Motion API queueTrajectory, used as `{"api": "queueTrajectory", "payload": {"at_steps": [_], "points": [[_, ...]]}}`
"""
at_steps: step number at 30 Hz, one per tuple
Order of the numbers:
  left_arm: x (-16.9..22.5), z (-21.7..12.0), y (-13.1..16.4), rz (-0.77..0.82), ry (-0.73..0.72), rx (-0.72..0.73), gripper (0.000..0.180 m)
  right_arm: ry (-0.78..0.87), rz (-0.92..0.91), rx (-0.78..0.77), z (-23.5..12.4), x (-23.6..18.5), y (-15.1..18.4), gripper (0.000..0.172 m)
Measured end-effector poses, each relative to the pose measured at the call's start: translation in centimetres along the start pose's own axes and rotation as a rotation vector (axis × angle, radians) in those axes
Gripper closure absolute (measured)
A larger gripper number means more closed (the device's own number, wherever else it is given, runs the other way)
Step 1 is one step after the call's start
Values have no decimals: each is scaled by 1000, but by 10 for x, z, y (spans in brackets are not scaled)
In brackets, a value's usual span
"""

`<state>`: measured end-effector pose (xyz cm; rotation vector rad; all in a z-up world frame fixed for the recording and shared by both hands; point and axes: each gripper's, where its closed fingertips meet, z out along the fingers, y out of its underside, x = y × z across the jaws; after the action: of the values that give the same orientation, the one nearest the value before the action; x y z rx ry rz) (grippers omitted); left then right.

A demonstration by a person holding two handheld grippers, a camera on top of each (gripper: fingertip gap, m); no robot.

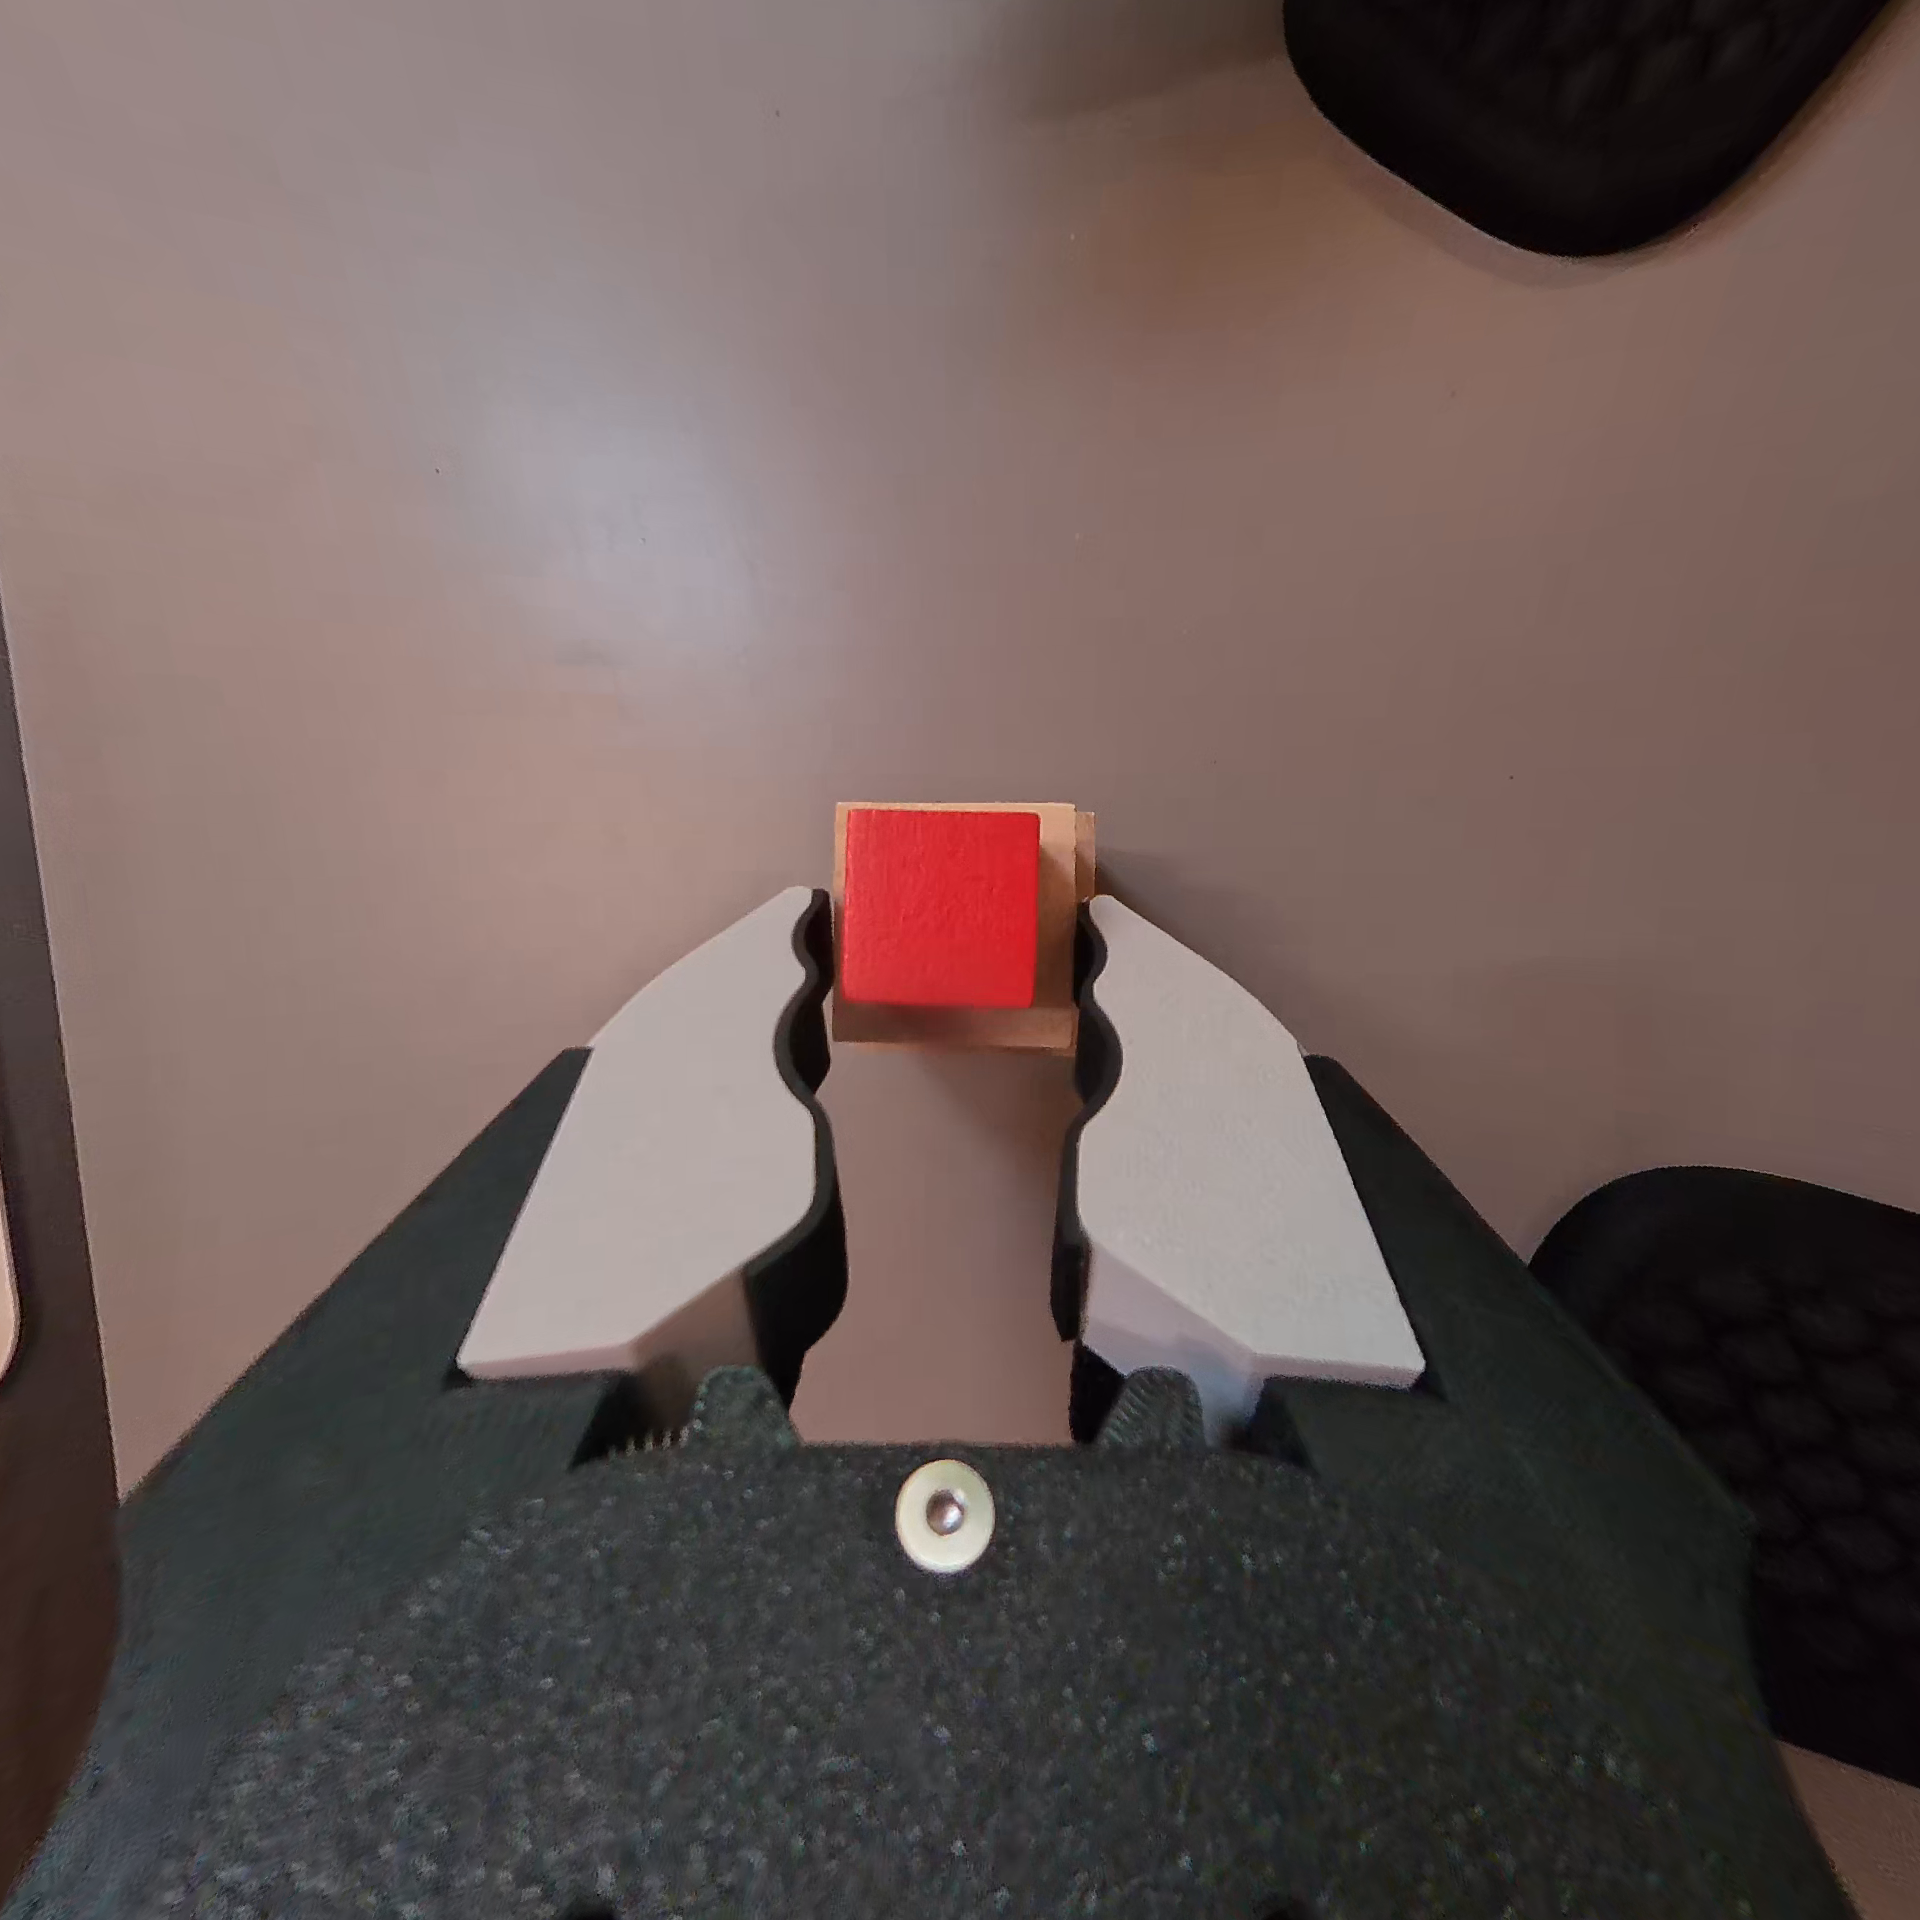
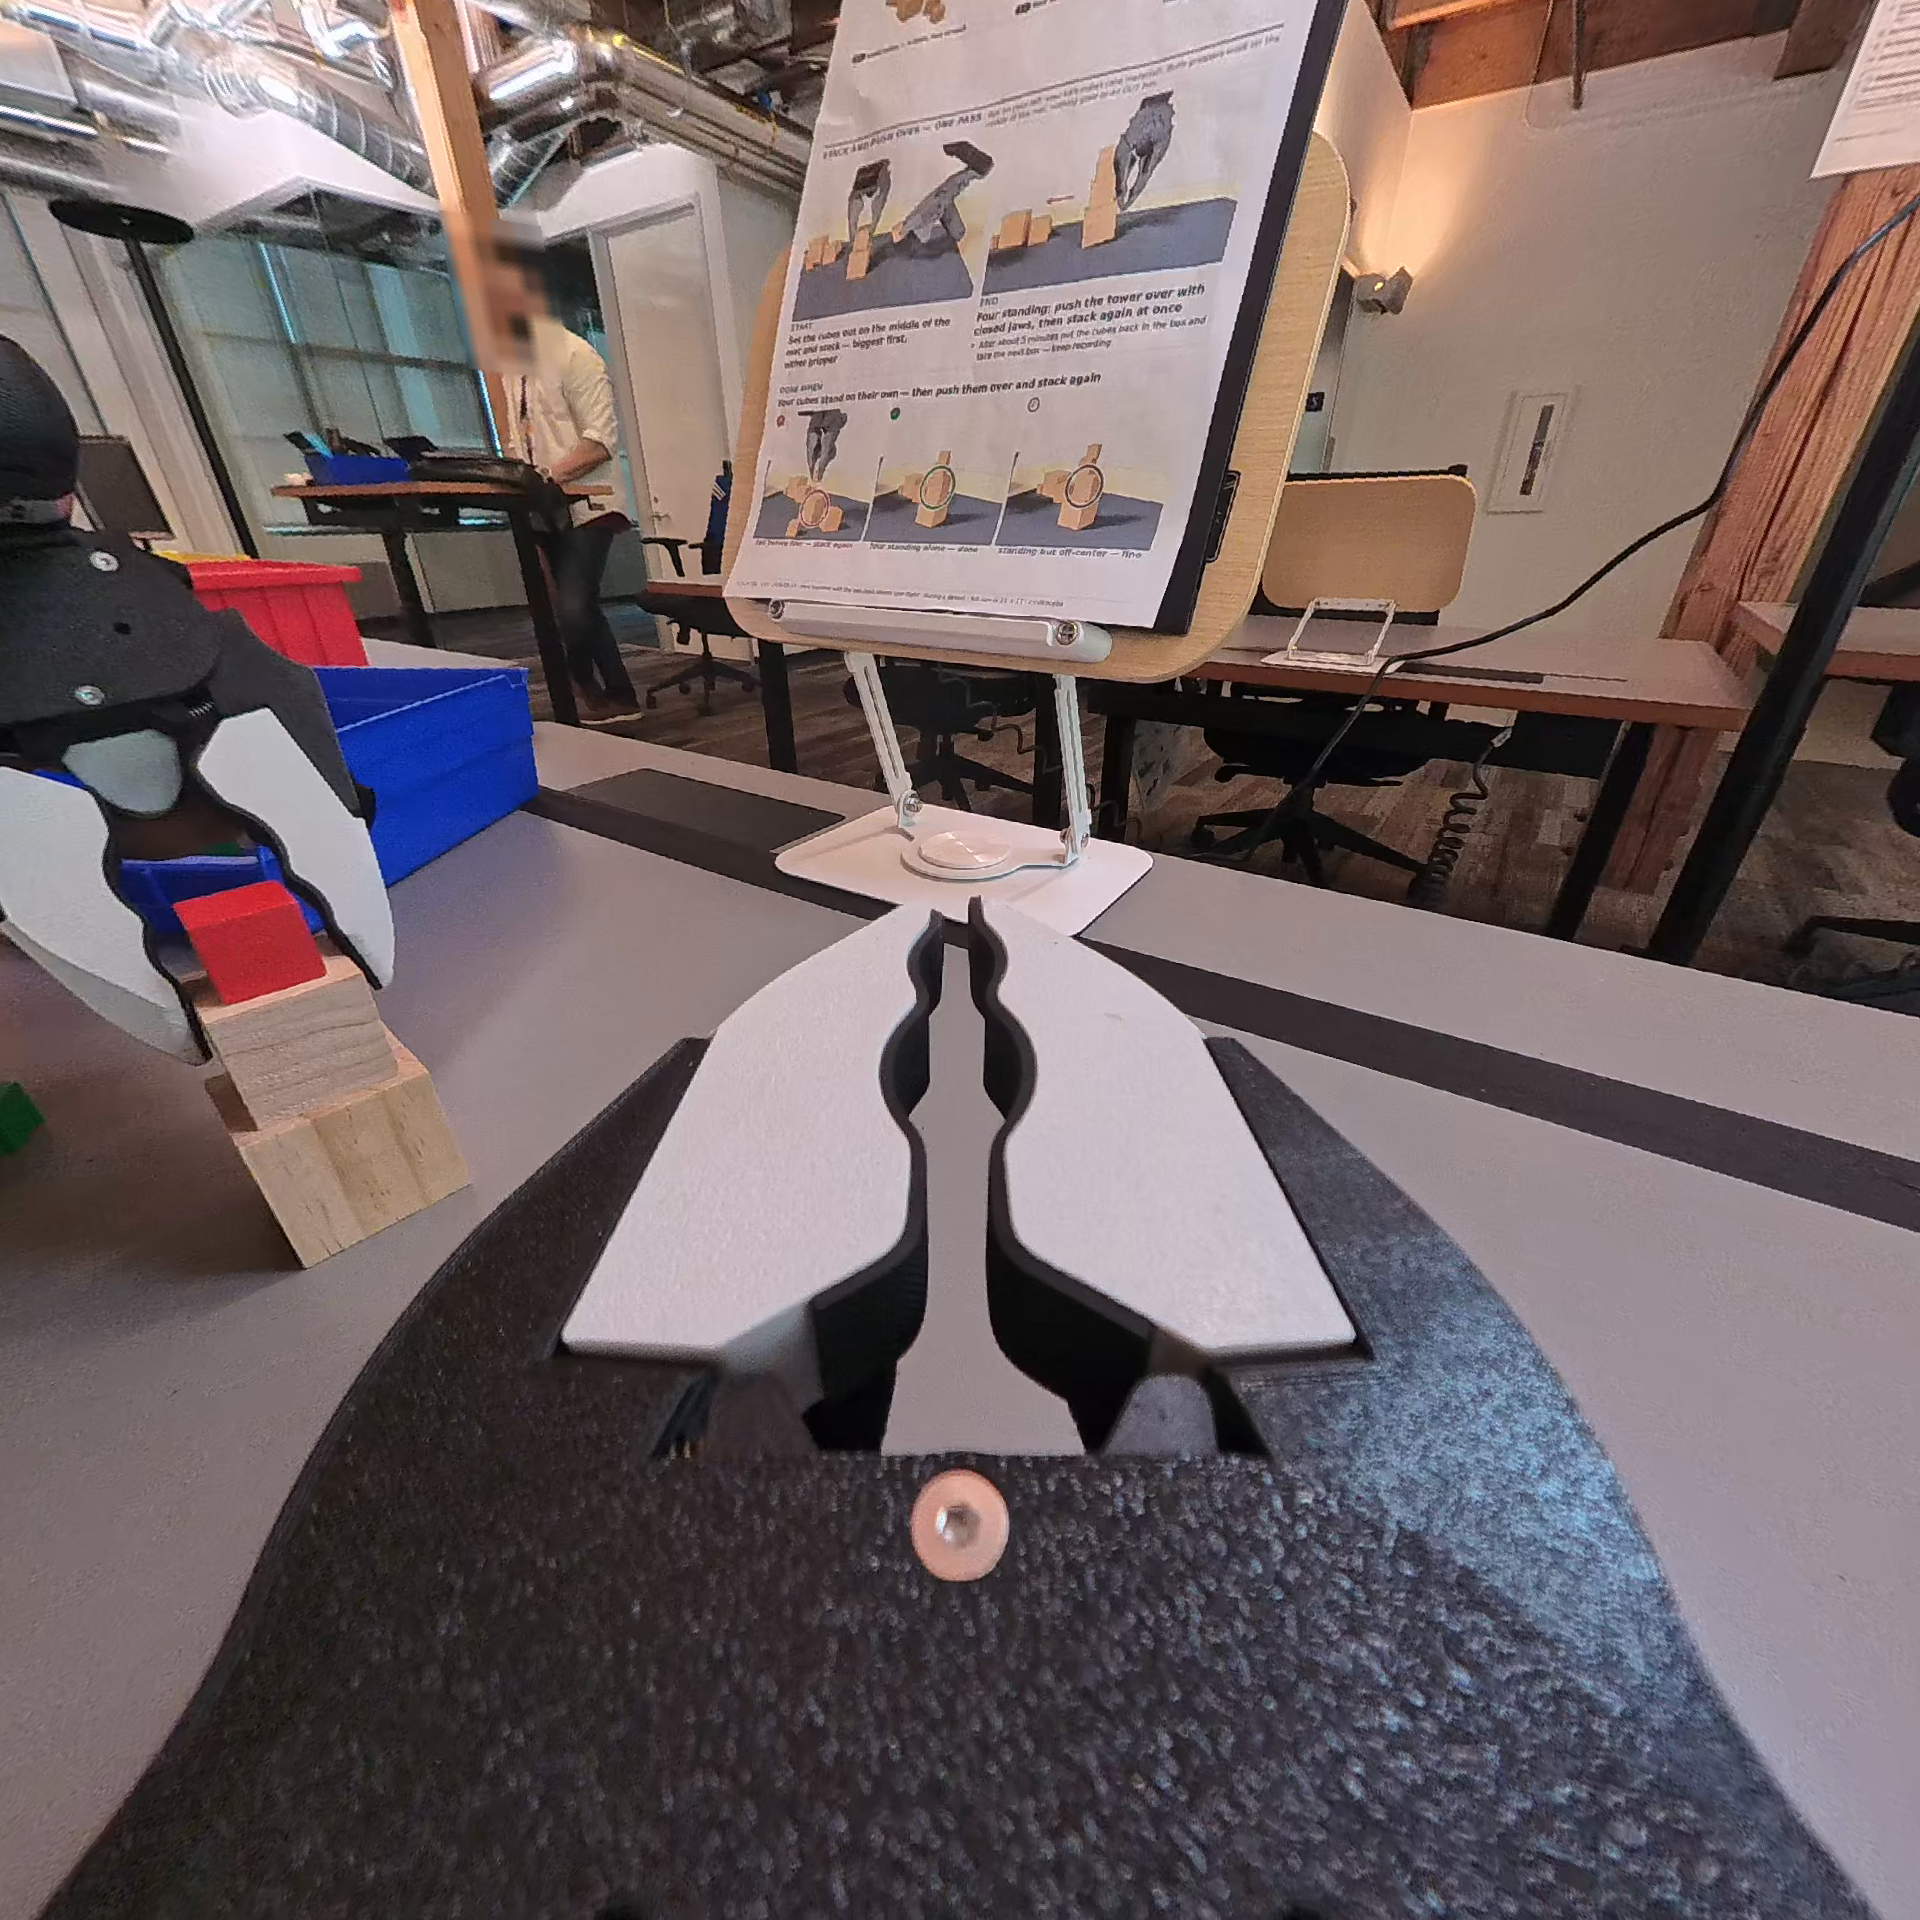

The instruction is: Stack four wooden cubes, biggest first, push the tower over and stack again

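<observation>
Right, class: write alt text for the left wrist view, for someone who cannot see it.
The left gripper, looking down, has its jaws open either side of a red cube that tops a stack of pale wooden blocks on a grey table. Wood shows between the cube and the right pad. Black mesh cushions lie at right.

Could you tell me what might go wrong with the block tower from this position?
1. The red cube sits skewed, overhanging one edge of the wooden cube below; a nudge from the left gripper, whose pads flank it, could tip it off.
2. The wooden cubes are themselves offset, the middle one overhanging the bottom wooden cube, so the tower may topple.
3. The right gripper, nearly shut, is too far to steady anything.
</observation>
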<state>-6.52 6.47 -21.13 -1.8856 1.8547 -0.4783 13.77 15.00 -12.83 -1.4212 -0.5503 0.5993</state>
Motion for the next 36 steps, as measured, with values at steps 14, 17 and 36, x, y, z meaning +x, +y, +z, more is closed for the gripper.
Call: {"api": "queueTrajectory", "payload": {"at_steps": [14, 17, 36], "points": [[-2, 2, -3, 1, -9, 20, 136, -2, -2, 0, 0, -1, 0, 167], [-3, 3, -2, 9, -17, 9, 136, -3, 0, 0, 0, -1, 0, 167], [5, -77, 54, -521, -326, 250, 130, -3, 6, 6, 0, 0, -1, 166]]}}
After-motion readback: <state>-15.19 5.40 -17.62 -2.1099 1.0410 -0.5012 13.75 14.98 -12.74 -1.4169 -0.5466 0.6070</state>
